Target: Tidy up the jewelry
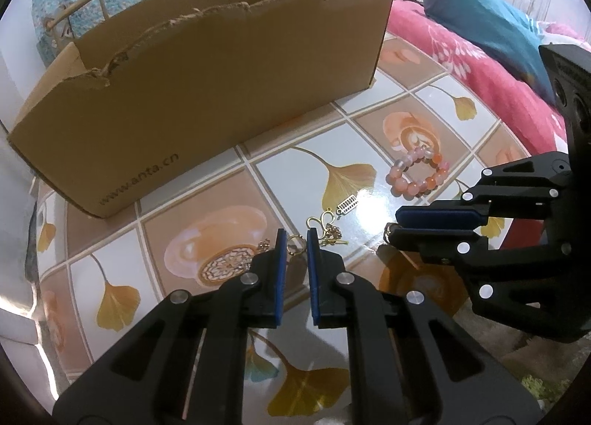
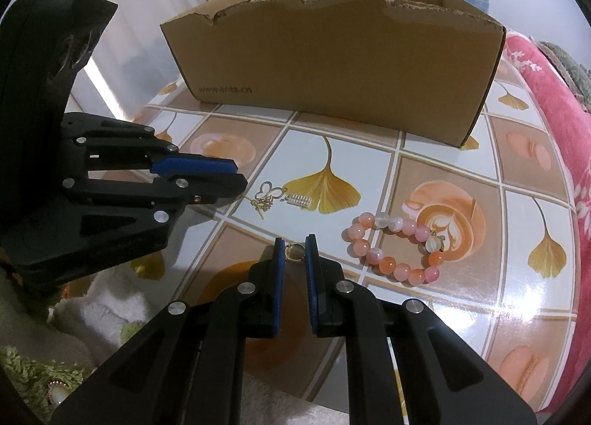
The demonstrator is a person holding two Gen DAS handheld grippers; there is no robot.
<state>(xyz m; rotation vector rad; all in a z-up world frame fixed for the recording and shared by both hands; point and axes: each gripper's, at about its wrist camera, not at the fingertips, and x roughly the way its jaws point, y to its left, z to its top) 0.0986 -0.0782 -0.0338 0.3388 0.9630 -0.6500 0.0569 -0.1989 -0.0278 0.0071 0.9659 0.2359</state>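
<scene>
— Where was the jewelry at that moment?

— The thin gold hoop (image 1: 294, 244) sat between the blue pads of your left gripper (image 1: 295, 240), low over the worktop (image 2: 461, 299). The pads looked to be touching it on both sides, so I read that gripper as clenched on the hoop. Your right gripper (image 2: 294, 246) was likewise closed around a small gold ring (image 2: 294, 253), pinched at the very tips of its pads.

— And the other pieces?

— They lay loose on the worktop. A gold butterfly-shaped chain piece (image 2: 264, 198) was just beyond your left gripper's tips, with a little silver comb-like charm (image 2: 299, 200) just beside it. The pink and orange bead bracelet (image 2: 397, 244) lay to the right of your right gripper, apart from the two small pieces.

— How did your grippers stand to each other?

— Near each other, both angled down at the worktop, with the tips pointing toward the same patch of tile pattern.

— The box?

— The cardboard box (image 2: 332, 67) stood at the far side of the worktop, open on top with a torn near edge. I could not see inside it. Pink bedding (image 2: 546, 92) ran along the right edge.
</scene>
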